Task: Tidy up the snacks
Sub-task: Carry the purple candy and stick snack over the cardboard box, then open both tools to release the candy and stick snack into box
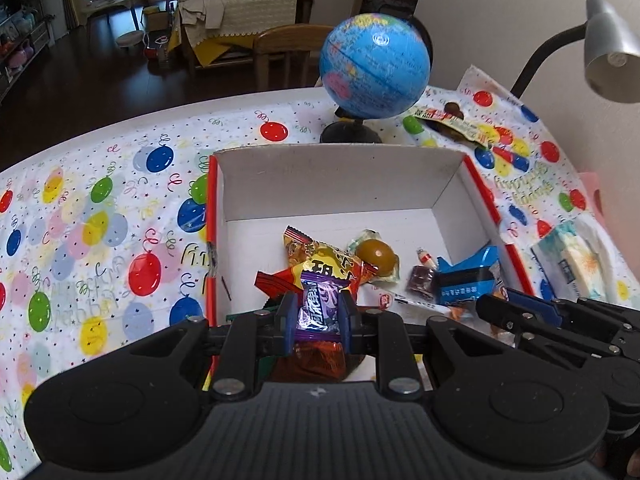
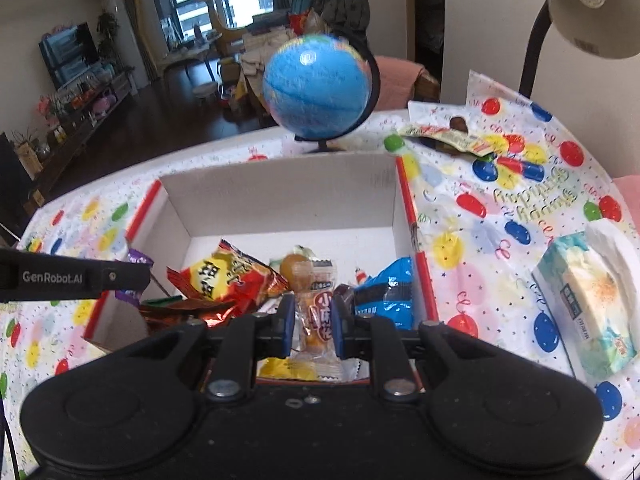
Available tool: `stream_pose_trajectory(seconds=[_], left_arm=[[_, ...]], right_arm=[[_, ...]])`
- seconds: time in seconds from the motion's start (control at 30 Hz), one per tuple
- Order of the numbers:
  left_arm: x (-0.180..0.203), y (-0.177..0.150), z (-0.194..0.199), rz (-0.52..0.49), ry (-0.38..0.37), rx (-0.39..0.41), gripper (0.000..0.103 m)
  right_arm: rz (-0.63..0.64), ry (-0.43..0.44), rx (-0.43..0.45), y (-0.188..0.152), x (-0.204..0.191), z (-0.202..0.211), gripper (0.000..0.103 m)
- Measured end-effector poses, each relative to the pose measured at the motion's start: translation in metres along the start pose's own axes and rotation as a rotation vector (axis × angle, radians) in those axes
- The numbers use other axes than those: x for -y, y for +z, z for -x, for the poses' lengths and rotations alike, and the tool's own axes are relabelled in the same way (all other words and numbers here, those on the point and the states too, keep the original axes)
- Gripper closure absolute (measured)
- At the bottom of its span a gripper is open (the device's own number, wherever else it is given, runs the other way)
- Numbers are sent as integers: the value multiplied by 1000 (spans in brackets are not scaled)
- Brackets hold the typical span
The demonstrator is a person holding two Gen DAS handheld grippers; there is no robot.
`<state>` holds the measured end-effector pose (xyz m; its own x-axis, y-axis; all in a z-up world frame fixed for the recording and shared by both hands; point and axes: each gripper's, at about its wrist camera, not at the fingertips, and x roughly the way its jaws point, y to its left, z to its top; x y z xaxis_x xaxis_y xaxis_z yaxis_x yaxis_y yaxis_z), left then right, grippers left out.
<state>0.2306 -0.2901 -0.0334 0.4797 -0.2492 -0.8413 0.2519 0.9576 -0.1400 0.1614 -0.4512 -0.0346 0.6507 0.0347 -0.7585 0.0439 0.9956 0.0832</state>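
white cardboard box [image 1: 344,184] with red outer edges, open-topped, on a table [image 1: 168,108] under a balloon-print cloth [image 1: 100,216]; inside lie an orange-red snack bag [image 2: 224,276], a blue packet [image 2: 388,296] and a round brown sweet [image 1: 376,256]. left gripper [image 1: 320,314] clamped on a purple wrapped candy [image 1: 320,308] above the box's near part; right gripper [image 2: 314,320] clamped on a clear-wrapped orange sweet [image 2: 318,312], likewise over the box. the box's near wall is hidden by both tools. beyond the far wall stand a globe [image 1: 374,66] and a lamp [image 1: 608,56]; a tissue pack [image 2: 588,300] lies right of the box, apart from it. dim living room behind, blurred.
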Motion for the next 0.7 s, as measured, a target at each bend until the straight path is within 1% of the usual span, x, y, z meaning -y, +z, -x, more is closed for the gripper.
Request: stream_pose_trajectory(seconds=[0.23, 0.4, 0.7], left_arm=[[4, 7, -29, -9, 19, -23, 83], [2, 6, -48, -8, 35, -62, 83], [-3, 2, -56, -1, 45, -78, 82]], right_arm=[[29, 3, -55, -3, -4, -27, 86], [27, 8, -81, -5, -3, -38, 86], [16, 17, -112, -12, -4, -48, 80]])
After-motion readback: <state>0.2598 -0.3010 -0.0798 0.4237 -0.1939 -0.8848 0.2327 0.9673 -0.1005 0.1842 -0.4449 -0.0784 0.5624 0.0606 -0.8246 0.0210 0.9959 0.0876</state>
